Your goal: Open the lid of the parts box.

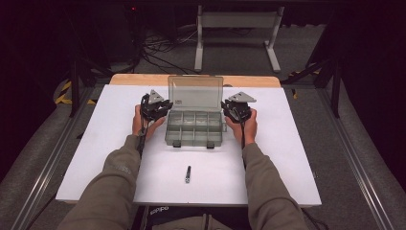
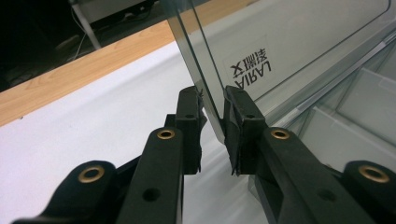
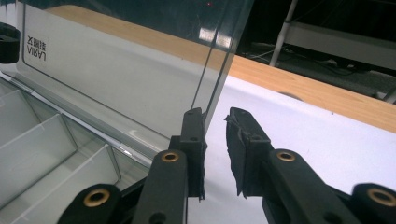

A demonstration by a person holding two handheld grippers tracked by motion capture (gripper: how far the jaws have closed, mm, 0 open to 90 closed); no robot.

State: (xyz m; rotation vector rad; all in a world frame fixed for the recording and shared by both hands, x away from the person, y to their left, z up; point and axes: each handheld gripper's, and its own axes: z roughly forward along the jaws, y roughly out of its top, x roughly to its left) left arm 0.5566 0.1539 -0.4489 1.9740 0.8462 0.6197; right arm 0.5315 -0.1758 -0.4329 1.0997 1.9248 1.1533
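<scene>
Clear lid (image 2: pixel 280 42) edge — between claw (image 2: pixel 212 135) jaws

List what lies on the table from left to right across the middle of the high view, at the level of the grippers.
left gripper → compartment box with its clear lid raised → right gripper.

The white table (image 1: pixel 110 158) is brightly and evenly lit from above, while the floor around it falls into near darkness. Shadows on the table are faint. The clear lid (image 3: pixel 116 79) shows small glare spots near its top edge. Close-ups are slightly soft.
</scene>
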